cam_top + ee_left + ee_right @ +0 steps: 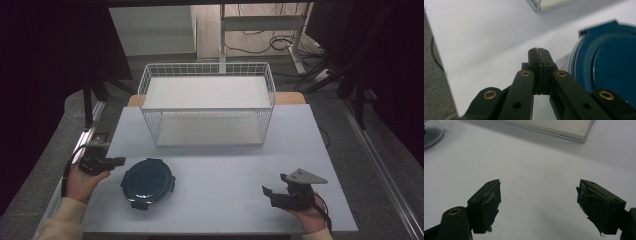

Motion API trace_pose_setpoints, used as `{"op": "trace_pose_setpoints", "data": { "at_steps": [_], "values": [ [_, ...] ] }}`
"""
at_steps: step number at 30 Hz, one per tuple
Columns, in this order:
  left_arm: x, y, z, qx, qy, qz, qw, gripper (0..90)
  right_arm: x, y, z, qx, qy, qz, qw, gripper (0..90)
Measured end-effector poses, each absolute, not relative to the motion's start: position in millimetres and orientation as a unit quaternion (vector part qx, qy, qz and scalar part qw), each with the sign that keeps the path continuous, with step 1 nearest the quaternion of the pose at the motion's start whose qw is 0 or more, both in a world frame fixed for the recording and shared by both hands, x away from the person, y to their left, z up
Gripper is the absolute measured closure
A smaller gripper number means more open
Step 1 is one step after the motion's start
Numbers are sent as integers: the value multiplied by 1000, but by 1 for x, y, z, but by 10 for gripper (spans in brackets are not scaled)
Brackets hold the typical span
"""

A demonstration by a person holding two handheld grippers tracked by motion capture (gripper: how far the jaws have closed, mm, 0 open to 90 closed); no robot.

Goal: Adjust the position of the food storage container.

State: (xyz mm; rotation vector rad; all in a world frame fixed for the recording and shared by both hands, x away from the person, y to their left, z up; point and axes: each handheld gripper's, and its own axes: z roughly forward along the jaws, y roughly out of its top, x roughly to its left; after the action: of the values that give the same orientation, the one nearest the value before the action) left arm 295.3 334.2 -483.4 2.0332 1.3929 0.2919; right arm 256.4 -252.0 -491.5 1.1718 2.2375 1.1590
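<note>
In the high view, the left claw (119, 161) sits at about 8 o'clock on the pale counter (225, 200), at its left edge, held in the person's left hand (82, 182). Its jaws point toward 3 o'clock and are pressed together with nothing between them. Just beside its tip, toward 4 o'clock, lies a round dark-blue lidded container (148, 182), flat on the counter with clip tabs around its rim; the claw and the container are close but apart. At about 5 o'clock the right claw (267, 194) rests in the right hand (309, 217), with a grey three-cornered plate on top, its jaws spread and empty, aimed toward 9 o'clock. A white wire basket rack (207, 102) with two shelves stands at 12 o'clock, well apart from both claws.

In the left gripper view, the two black jaws meet tip to tip, closed on nothing. The blue container (606, 67) lies at 3 o'clock, just beside them, and a corner of the wire rack (536, 5) shows at 12 o'clock.

In the right gripper view, the jaws stand wide apart over bare counter, their pads (490, 202) covered in ragged dark tape. The rack's lower shelf edge (564, 130) lies at 12 o'clock.
</note>
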Motion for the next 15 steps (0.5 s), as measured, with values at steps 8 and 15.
{"op": "trace_pose_setpoints", "data": {
  "at_steps": [8, 15],
  "values": [
    [262, 351, -510, 764, 548, 75, 332, 900, 256, -249, -491, 414, 790, 414, 181, 188],
    [258, 350, -517, 759, 552, 58, 341, 898, 256, -248, -492, 413, 792, 413, 178, 186]
  ]
}}
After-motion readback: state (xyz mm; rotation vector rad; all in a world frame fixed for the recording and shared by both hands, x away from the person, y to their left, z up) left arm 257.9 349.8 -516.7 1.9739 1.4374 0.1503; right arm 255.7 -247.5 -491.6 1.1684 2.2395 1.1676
